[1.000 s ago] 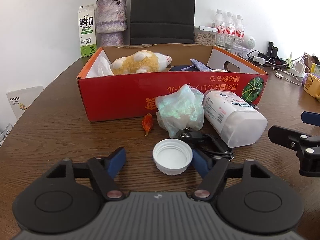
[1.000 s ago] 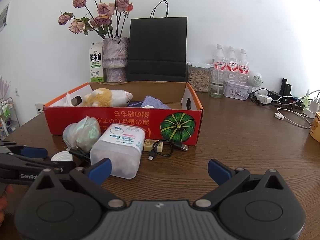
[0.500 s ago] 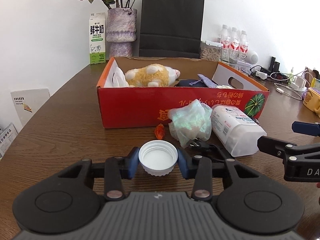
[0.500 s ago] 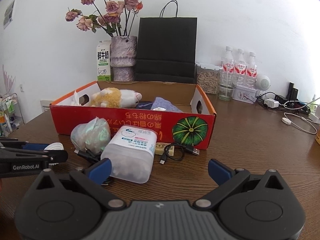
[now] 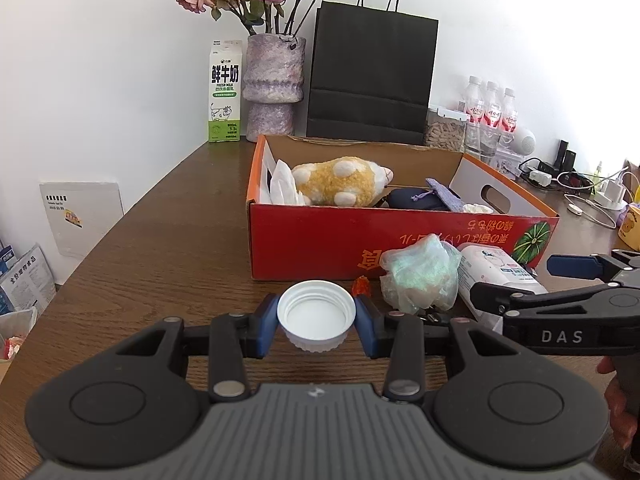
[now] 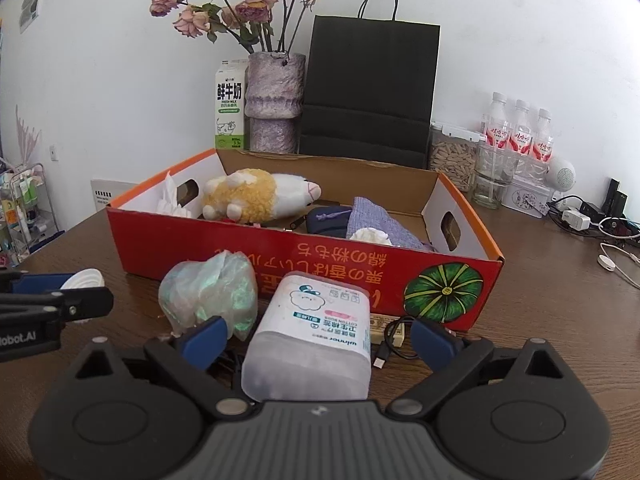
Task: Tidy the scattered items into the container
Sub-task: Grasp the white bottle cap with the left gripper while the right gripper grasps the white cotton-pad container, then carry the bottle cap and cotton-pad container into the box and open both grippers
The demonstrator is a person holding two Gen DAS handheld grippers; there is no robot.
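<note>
1. Cap (image 5: pixel 316 322), white, sat pinched between the left claw's (image 5: pixel 316 326) blue pads, lifted just near of the red box (image 5: pixel 320 240).
2. Right claw (image 6: pixel 316 334) was closing around the cotton-bud tub (image 6: pixel 312 340) on the counter (image 5: pixel 168 248), pads not touching it.

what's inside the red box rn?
Red box holds a plush toy, white tissue, a dark pouch, purple cloth and a small white item. Its front wall hides the floor and anything lying lower.
</note>
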